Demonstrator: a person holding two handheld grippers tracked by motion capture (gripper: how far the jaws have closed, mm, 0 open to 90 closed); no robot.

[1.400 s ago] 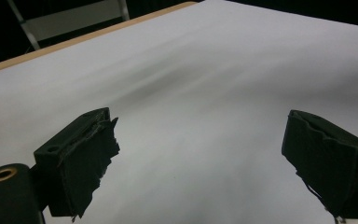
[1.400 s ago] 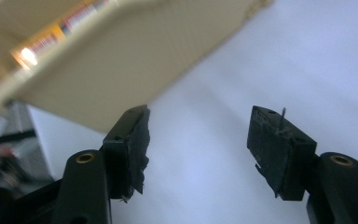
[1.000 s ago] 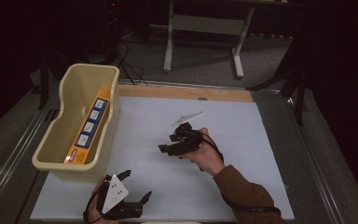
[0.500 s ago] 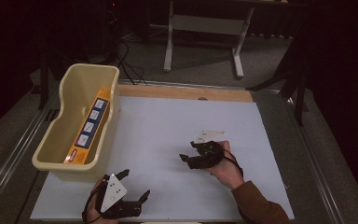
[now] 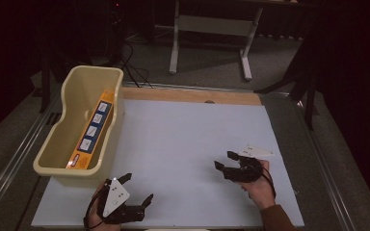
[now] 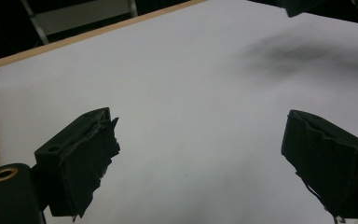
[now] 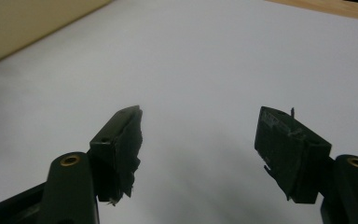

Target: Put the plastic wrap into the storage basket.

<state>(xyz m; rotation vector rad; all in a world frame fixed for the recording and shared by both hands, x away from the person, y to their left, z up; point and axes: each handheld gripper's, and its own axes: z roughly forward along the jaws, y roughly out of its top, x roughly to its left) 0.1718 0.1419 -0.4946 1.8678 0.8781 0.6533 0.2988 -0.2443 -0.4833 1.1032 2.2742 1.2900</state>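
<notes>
Right gripper (image 5: 224, 161): black two-jaw tool in the person's right hand (image 5: 259, 188), low over the right part of the table. Jaws wide apart and just been opening further; nothing between them, nothing touched. Pads matt black with ragged, frayed edges; brass-coloured screw eyes at the jaw roots in the right gripper view (image 7: 198, 140). A pale three-cornered plate sits on top.

Left gripper (image 5: 137, 188): same make, at the near left edge of the table, jaws spread wide and empty (image 6: 200, 154). White three-cornered plate with small dots on top.

Table (image 5: 188, 139): flat, smooth white sheet, matt; a strip of bare pale wood along the far edge.

Tub (image 5: 58, 166): cream plastic, oblong, rounded corners and rolled rim, standing on the table's left side, just beyond the left gripper.

Box (image 5: 91, 131): long, narrow, orange with white and blue panels, lying inside the tub against its right wall.
</notes>
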